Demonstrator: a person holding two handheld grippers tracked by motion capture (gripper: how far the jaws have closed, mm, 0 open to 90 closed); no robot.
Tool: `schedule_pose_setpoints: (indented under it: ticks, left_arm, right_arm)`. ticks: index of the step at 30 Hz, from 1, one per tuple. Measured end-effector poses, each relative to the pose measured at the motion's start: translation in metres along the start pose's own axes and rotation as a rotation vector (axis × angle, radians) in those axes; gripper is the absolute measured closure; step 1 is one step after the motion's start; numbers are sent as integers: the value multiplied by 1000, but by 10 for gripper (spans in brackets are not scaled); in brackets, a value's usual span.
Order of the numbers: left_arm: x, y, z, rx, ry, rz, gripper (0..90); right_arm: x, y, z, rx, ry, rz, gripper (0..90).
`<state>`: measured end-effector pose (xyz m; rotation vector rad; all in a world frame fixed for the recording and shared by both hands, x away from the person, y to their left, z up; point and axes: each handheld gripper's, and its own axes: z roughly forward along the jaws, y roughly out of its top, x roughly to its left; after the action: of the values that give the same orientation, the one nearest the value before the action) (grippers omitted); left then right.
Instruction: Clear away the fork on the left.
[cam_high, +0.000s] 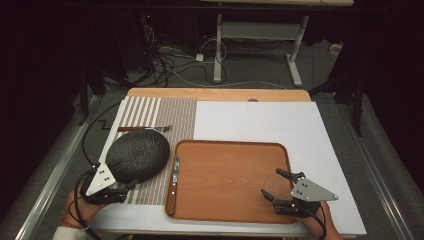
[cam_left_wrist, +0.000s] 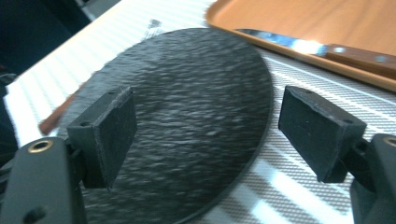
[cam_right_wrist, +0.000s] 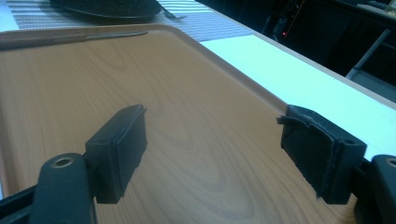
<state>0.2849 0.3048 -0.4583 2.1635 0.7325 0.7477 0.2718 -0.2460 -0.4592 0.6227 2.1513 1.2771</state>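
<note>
White sheeting covers the table, with the rectangular wooden tray as landmark at its near edge. Left of the tray lies a grey-and-white striped placemat; on it, just beside the tray's left rim, rests the round black textured slate plate. A wood-handled fork lies beyond the plate, and a wood-handled table knife lies along the tray's left inner edge. The left gripper hovers at the plate's near rim, jaws apart and straddling it without contact. The right gripper hangs over the tray's near right corner, jaws apart and empty.

Risk: the plate is thin and lies flat, so closing jaws may slide over the rim, or push it onto the fork or against the tray. A tilted grip could, apparently, let it slip.

No brand, label or writing is legible.
</note>
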Motion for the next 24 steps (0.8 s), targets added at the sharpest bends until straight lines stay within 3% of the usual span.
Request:
schedule_pose_setpoints:
  ticks: [6, 10, 18, 24]
  left_arm:
    - [32, 14, 6, 37, 1, 2, 199]
    - [53, 28, 20, 96, -5, 38, 203]
    - [100, 50, 47, 173, -32, 50, 226]
    - [138, 63, 66, 201, -35, 7, 231]
  right_arm:
    - [-3, -2, -2, 2, 3, 13, 231]
    - [-4, -1, -1, 7, 1, 13, 231]
    - [-8, -2, 0, 33, 4, 25, 232]
    - [-15, -1, 2, 57, 9, 34, 233]
